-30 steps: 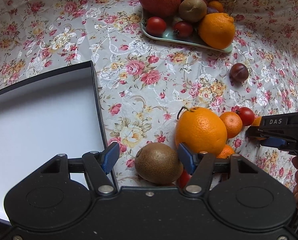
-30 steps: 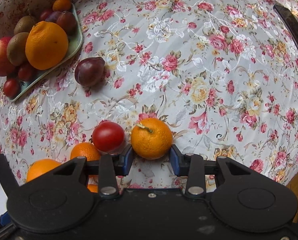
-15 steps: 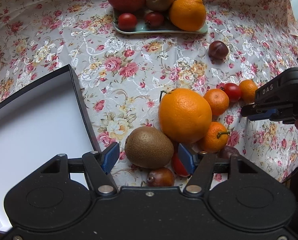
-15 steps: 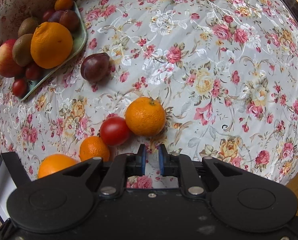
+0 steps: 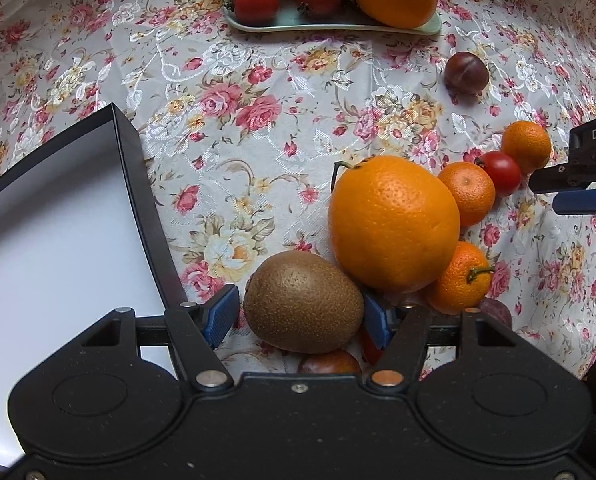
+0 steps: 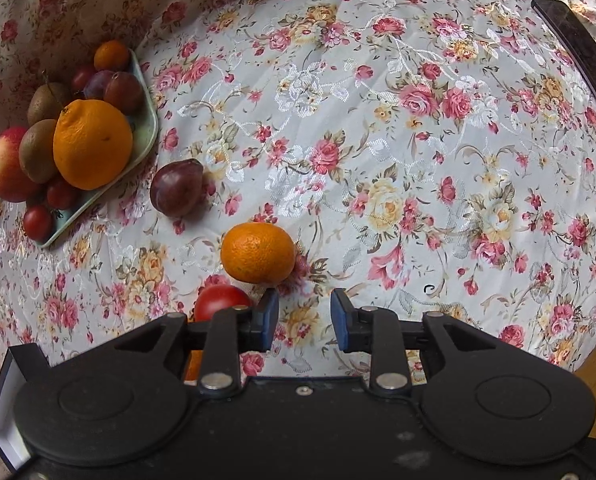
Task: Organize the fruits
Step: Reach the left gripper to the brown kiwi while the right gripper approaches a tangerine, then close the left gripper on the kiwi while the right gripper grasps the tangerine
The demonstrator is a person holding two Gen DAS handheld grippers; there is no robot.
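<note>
Two grippers working the loose fruit, neither gripping yet.
Left gripper (image 5: pixel 300 314) is straddling the brown fuzzy kiwi (image 5: pixel 303 301), jaws wide, beside the white black-rimmed box (image 5: pixel 132 168); right gripper (image 6: pixel 305 318) is hovering half-open near the small orange mandarin (image 6: pixel 258 252); the pale green tray (image 5: pixel 338 26) beyond is already holding sorted fruit.

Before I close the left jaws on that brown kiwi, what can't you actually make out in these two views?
- Left wrist view: small reddish fruits under the fuzzy brown kiwi, mostly hidden by it and the left gripper.
- Left wrist view: green plate, its far fruit cut off by the top edge.
- Right wrist view: white-lined black box, mostly behind the right gripper.
</note>
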